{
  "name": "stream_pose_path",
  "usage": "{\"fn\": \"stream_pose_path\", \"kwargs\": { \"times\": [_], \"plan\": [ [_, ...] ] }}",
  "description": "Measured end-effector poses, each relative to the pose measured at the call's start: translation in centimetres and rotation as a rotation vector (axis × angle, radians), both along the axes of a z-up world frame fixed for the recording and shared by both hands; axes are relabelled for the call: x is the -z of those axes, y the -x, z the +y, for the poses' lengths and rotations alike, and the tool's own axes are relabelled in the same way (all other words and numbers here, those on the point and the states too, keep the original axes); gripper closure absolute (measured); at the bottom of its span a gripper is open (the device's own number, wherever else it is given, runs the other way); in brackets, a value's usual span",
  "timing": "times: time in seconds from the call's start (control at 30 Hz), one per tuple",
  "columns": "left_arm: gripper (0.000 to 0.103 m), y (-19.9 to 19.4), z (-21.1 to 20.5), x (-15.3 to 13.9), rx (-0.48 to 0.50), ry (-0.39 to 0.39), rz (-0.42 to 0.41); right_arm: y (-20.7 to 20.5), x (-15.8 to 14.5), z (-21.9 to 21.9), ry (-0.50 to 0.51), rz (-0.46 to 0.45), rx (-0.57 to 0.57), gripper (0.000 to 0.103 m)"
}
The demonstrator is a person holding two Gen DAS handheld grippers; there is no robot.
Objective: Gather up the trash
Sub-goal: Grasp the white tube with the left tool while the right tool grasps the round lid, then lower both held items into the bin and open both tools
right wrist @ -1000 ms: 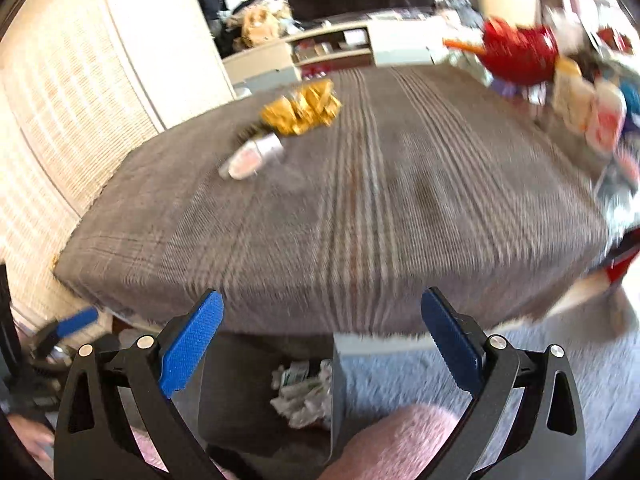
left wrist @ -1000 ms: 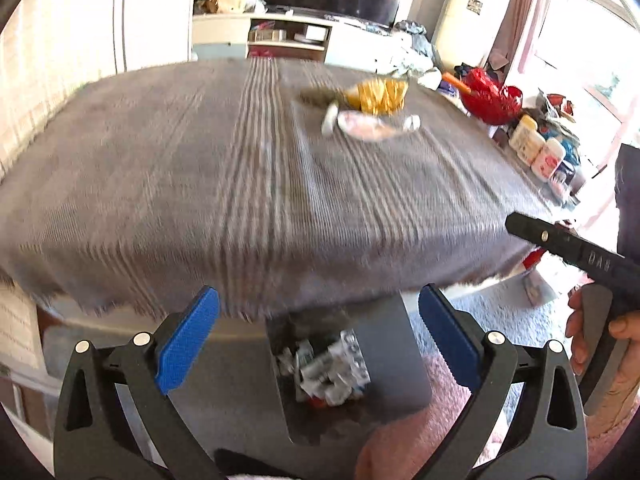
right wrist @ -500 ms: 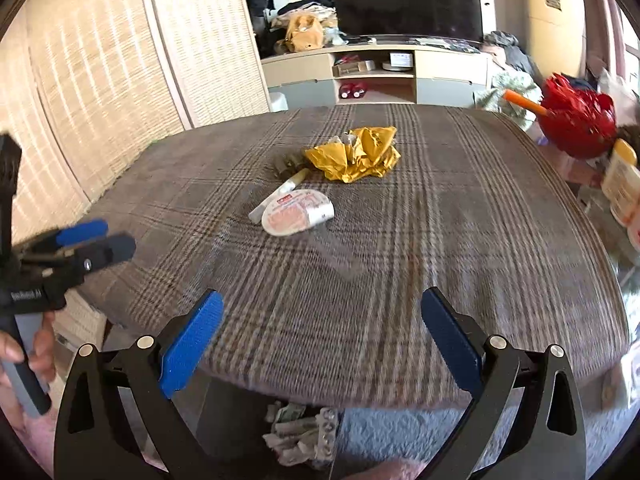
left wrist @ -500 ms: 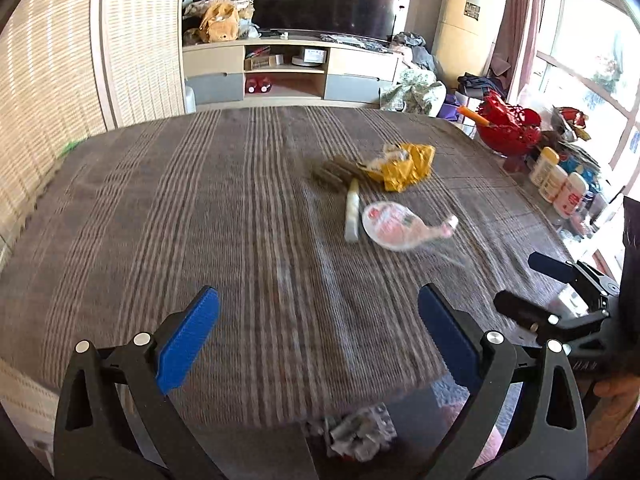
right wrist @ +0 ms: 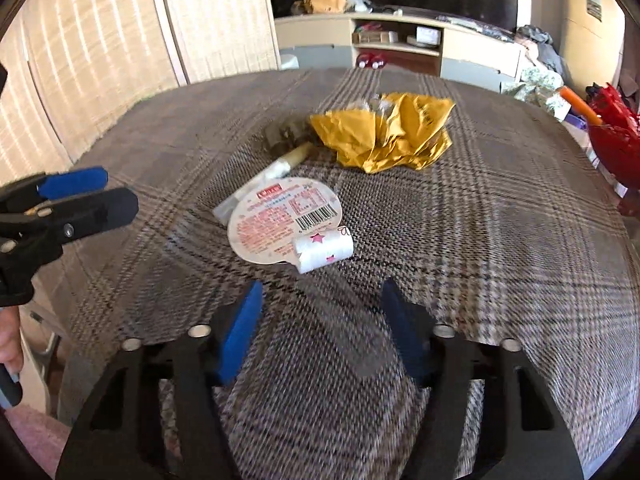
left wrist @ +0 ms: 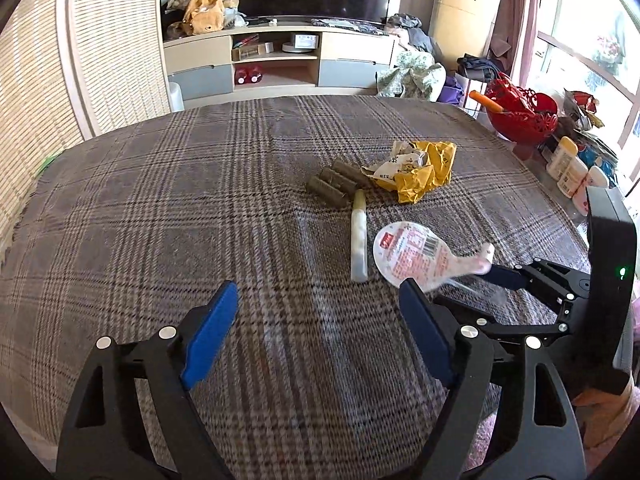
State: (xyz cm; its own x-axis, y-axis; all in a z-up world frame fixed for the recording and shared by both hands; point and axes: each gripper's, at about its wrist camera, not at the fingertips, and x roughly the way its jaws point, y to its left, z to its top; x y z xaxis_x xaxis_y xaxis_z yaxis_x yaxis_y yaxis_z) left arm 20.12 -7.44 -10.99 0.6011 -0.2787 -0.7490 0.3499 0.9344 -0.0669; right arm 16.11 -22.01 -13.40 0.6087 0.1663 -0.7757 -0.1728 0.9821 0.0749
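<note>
While hovering above the brown plaid tablecloth, right gripper released, pads spread just short of the round peeled-off foil lid. Beyond it, pale plastic tube and crumpled yellow wrapper. Left gripper likewise released, empty.

plaid-clothed table: yellow wrapper, tube, foil lid.
</note>
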Motion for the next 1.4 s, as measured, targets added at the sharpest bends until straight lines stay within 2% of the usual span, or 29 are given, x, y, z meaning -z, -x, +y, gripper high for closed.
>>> {"fn": "stream_pose_path", "kwargs": {
  "times": [0.03, 0.07, 0.1, 0.13, 0.3, 0.4, 0.5, 0.6, 0.7, 0.83, 0.93, 1.17, 1.4],
  "plan": [
    [0.025, -0.3, -0.2, 0.1, 0.0, -0.001, 0.001, -0.1, 0.0, 0.0, 0.006, -0.003, 0.003, 0.054],
    [0.025, -0.7, -0.4, 0.4, 0.002, -0.002, 0.006, -0.1, -0.1, -0.1, 0.005, -0.006, 0.005, 0.066],
    [0.025, -1.0, -0.6, 0.6, 0.003, -0.003, 0.009, -0.2, 0.0, -0.2, 0.004, -0.007, 0.01, 0.072],
    [0.025, -1.3, -0.8, 0.8, 0.005, -0.004, 0.013, -0.3, -0.1, -0.3, 0.007, -0.011, 0.02, 0.083],
    [0.025, -2.7, -2.2, 2.1, 0.028, -0.001, 0.035, 0.1, -0.1, -2.0, 0.005, -0.022, 0.065, 0.084],
    [0.028, -3.6, -3.1, 2.9, 0.044, -0.006, 0.04, 0.4, -0.2, -3.9, -0.035, -0.028, 0.111, 0.085],
    [0.04, -4.6, -4.1, 3.8, 0.059, -0.008, 0.062, 0.8, -0.2, -5.2, -0.065, -0.021, 0.127, 0.085],
    [0.06, -5.4, -4.7, 4.6, 0.068, -0.012, 0.091, 1.1, -0.2, -5.7, -0.078, -0.019, 0.129, 0.085],
    [0.07, -5.2, -5.1, 4.7, 0.065, -0.048, 0.069, 1.2, 0.0, -6.0, -0.098, -0.01, 0.127, 0.085],
    [0.088, -4.6, -5.0, 4.8, 0.078, -0.058, 0.068, 1.3, 0.1, -6.2, -0.118, -0.008, 0.124, 0.085],
    [0.091, -3.8, -4.6, 4.8, 0.084, -0.058, 0.071, 2.4, 0.0, -5.8, -0.134, -0.004, 0.11, 0.085],
    [0.092, -0.6, -3.0, 4.7, 0.082, -0.017, 0.097, 5.3, -0.4, -5.0, -0.163, 0.0, 0.107, 0.085],
    [0.092, 5.7, -1.0, 4.0, 0.081, 0.009, 0.102, 9.5, -0.2, -3.9, -0.192, 0.014, 0.095, 0.085]
  ]
}}
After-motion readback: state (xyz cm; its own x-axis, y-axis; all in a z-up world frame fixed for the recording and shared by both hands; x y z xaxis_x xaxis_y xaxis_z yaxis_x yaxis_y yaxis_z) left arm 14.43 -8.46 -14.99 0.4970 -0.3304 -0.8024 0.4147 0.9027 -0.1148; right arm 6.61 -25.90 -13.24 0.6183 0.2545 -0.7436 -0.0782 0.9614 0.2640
